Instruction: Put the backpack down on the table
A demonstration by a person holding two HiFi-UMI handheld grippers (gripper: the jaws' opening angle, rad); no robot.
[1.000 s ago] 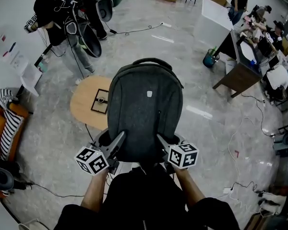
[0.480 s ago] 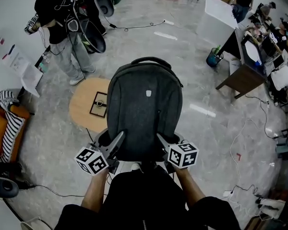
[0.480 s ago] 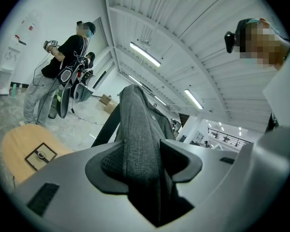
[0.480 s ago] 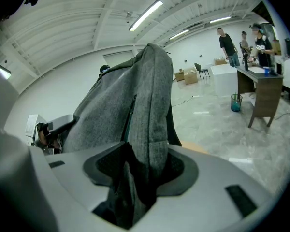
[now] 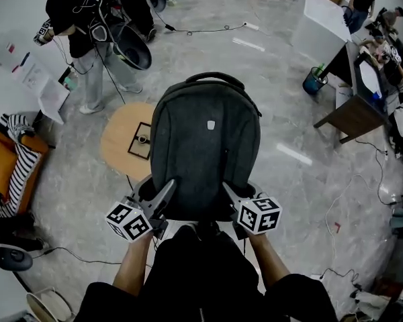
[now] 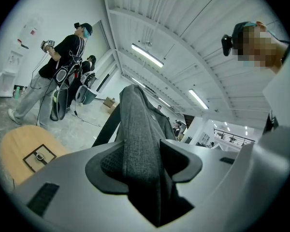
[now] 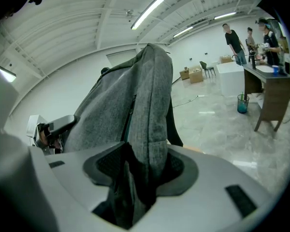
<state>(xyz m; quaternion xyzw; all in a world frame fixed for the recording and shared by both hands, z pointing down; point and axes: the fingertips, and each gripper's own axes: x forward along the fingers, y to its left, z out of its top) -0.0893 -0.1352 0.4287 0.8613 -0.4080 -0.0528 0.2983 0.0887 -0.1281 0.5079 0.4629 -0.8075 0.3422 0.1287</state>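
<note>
We hold the backpack [image 5: 205, 146] upright in the air between our two tongs, with its top handle pointing away from us. The left tongs [image 5: 164, 194] are clenched on the backpack's lower left edge. The left gripper view shows a fold of grey cloth pinched tight between both pads. The right tongs [image 5: 228, 192] grasp the lower right edge in the same way, with a thick fold of cloth squeezed between their pads.

The round wooden tabletop [image 5: 117, 146] lies below the backpack and a little beyond it. In the head view the backpack's left side covers the tabletop's right edge, but the backpack is not resting on the tabletop. A small black square frame [image 5: 142, 139] lies flat on the tabletop, near that right edge. Beyond the tabletop a person [image 5: 87, 25] stands on the pale floor [image 5: 289, 180], hung with dark gear. To the left of the tabletop a striped cloth [image 5: 19, 163] lies over an orange seat. Well to the right of the tabletop stands a brown desk [image 5: 352, 116].
</note>
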